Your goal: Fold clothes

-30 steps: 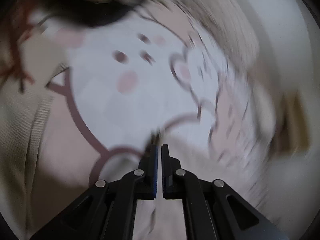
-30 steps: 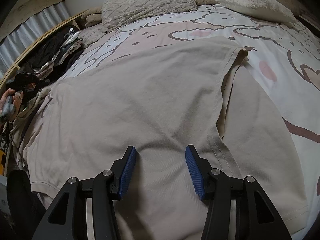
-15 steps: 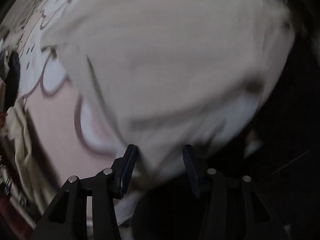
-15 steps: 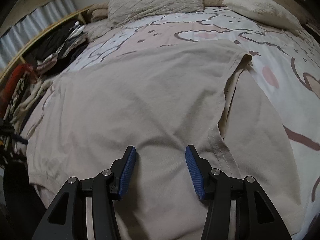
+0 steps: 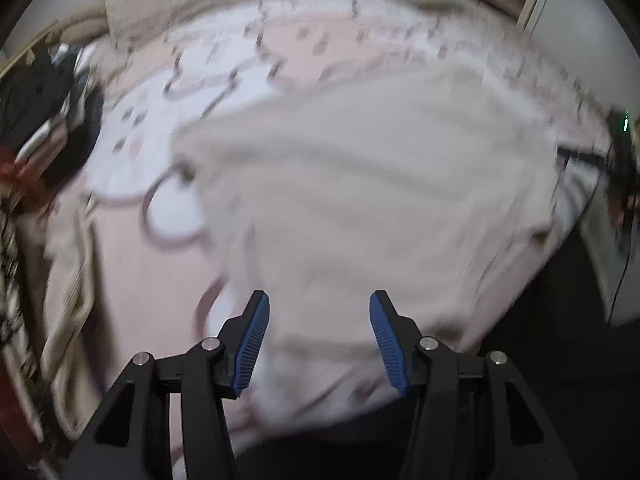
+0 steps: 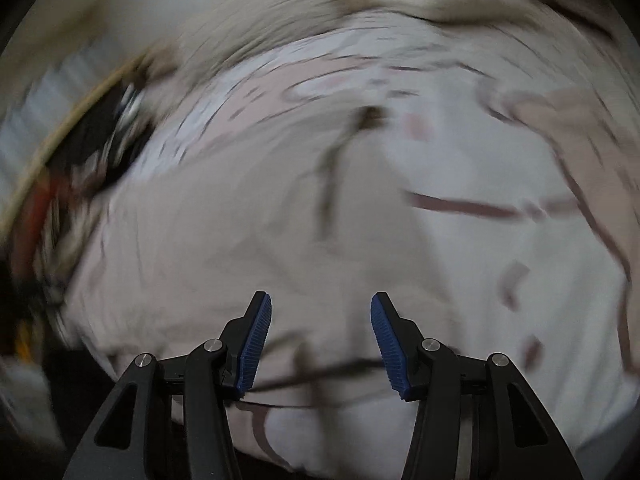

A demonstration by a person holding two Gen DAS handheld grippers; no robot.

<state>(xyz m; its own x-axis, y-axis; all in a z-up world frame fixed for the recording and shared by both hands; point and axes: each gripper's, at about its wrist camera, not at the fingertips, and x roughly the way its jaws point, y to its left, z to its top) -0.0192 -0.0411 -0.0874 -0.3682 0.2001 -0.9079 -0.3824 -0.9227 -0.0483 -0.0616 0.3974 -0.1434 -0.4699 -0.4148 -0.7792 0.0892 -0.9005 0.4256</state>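
Dim, soft indoor light; both fisheye views are motion-smeared and curved at their dark edges, the right one worst.

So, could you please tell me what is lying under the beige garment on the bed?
The beige garment lies on a patterned pink-and-white bedcover, which shows around its far and left edges. Whatever sits directly beneath the cloth is covered and cannot be seen.

The beige garment (image 5: 360, 200) lies flat over the near half of the bed (image 5: 132, 264), leaving open air above it for both tongs. Along the left edge a heap of dark and red clothes (image 5: 44, 128) crowds the bedside. Pillows (image 5: 192, 4) block the far end. The patterned bedspread to the left of the garment lies bare and passable.
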